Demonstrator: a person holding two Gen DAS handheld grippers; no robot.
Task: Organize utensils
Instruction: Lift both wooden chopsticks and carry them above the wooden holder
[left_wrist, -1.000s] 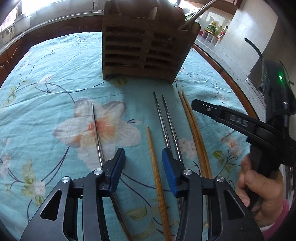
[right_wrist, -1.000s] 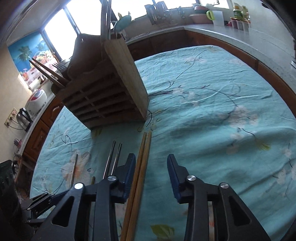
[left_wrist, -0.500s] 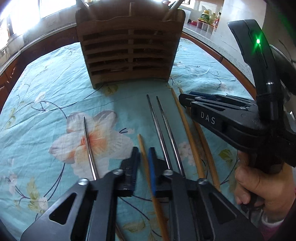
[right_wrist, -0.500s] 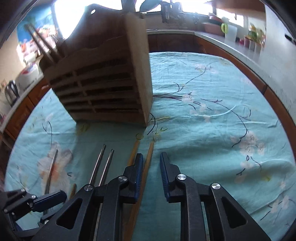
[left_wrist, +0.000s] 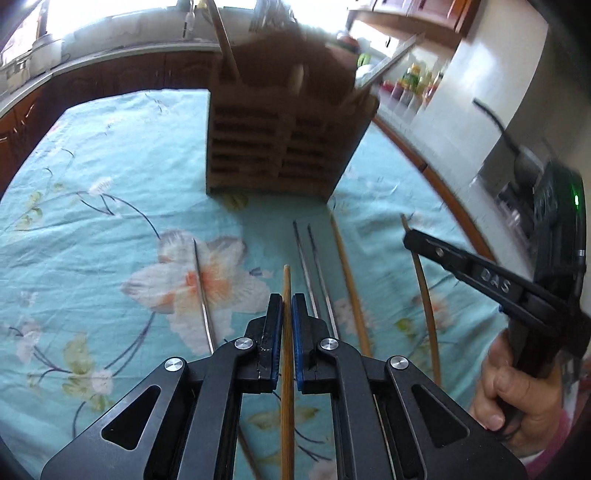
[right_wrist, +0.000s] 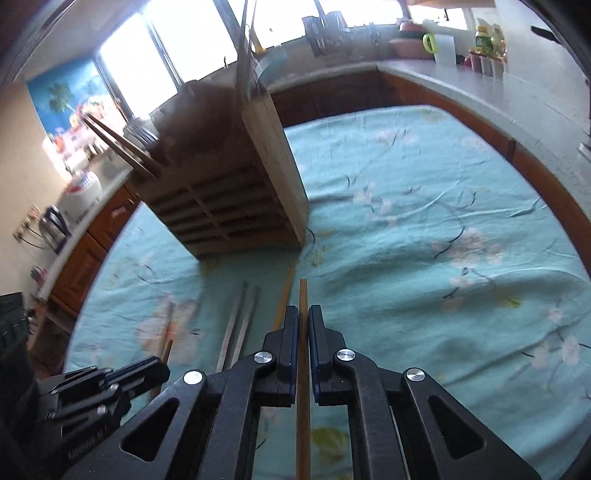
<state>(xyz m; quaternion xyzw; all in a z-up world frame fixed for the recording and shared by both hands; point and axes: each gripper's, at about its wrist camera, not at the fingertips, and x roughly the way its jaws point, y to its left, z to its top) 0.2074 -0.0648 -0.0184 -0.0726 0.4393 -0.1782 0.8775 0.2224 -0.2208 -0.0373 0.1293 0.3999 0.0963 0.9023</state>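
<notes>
My left gripper (left_wrist: 287, 301) is shut on a bamboo chopstick (left_wrist: 286, 280) that points toward the wooden utensil holder (left_wrist: 284, 147). My right gripper (right_wrist: 303, 314) is shut on another bamboo chopstick (right_wrist: 303, 293); this gripper also shows at the right of the left wrist view (left_wrist: 410, 236). On the floral tablecloth lie a pair of metal chopsticks (left_wrist: 314, 273), a single metal chopstick (left_wrist: 201, 280) on the left, and one more bamboo chopstick (left_wrist: 347, 273). The holder (right_wrist: 236, 199) stands upright with chopsticks and utensils in it.
The teal floral tablecloth (right_wrist: 424, 258) covers the table. A kitchen counter (right_wrist: 480, 85) with bottles and a cup runs behind and to the right. A kettle (right_wrist: 55, 225) and a rice cooker stand on the left counter. A hand (left_wrist: 513, 384) holds the right gripper.
Both grippers went from open to shut, each closing on a bamboo chopstick. The right one's chopstick has moved away from its neighbour. Both views shifted and show motion blur.
</notes>
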